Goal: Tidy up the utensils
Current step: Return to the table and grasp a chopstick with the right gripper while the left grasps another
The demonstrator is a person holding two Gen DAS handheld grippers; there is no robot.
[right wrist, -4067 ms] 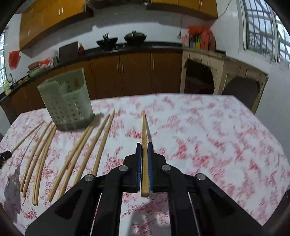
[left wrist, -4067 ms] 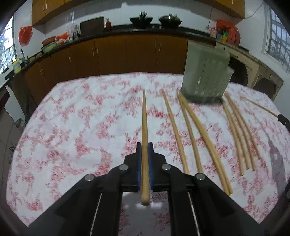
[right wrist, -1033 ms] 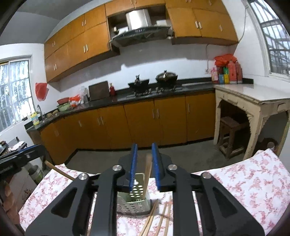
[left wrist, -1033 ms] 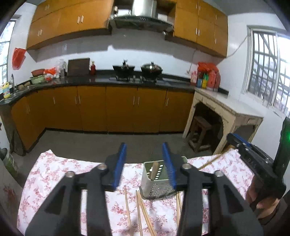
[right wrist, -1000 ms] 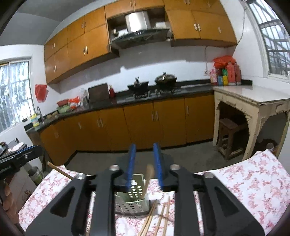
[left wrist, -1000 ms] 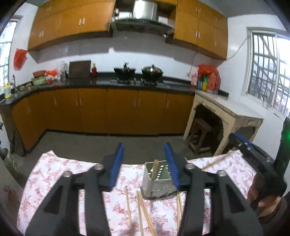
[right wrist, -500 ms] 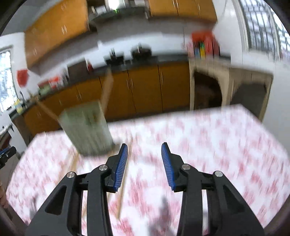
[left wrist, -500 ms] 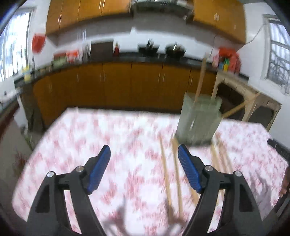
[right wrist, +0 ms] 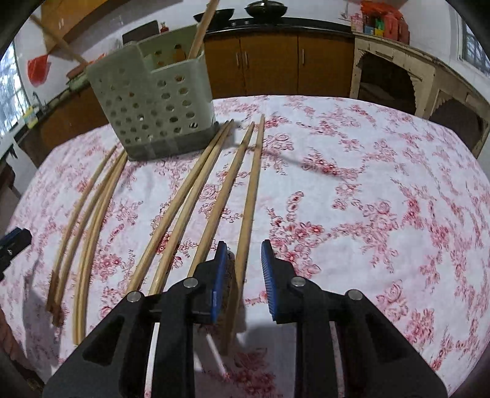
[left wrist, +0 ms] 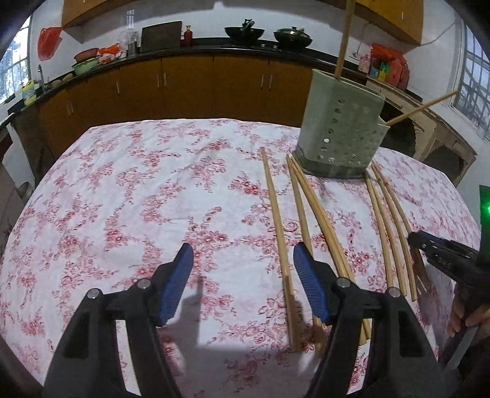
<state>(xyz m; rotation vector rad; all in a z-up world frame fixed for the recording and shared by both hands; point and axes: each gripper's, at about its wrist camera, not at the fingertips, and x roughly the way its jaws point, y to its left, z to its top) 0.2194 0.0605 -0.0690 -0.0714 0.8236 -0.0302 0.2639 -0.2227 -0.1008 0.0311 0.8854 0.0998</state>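
A grey-green perforated holder [left wrist: 337,131] [right wrist: 159,101] stands on the floral tablecloth [left wrist: 137,199] [right wrist: 367,183] with two chopsticks leaning in it [left wrist: 343,36] [right wrist: 202,27]. Several more chopsticks lie in front of it. My left gripper [left wrist: 245,275] is low over the cloth with its jaws closing; the leftmost chopstick [left wrist: 275,214] lies between them near the right pad, untouched. My right gripper [right wrist: 243,275] is closing around the rightmost chopstick [right wrist: 251,189]; gaps still show beside it. Each gripper shows at the other view's edge [left wrist: 428,245] [right wrist: 15,242].
Brown kitchen cabinets [left wrist: 214,85] with a dark counter and woks run behind the table. A stone side table [right wrist: 413,70] stands at the right. A person's hand [left wrist: 468,312] holds the right gripper. Bare cloth lies left of the chopsticks [left wrist: 107,229].
Both grippers have dropped from above the holder to just over the cloth and tipped down. The chopsticks they held earlier now stand in the holder. Each gripper now straddles a lying chopstick.
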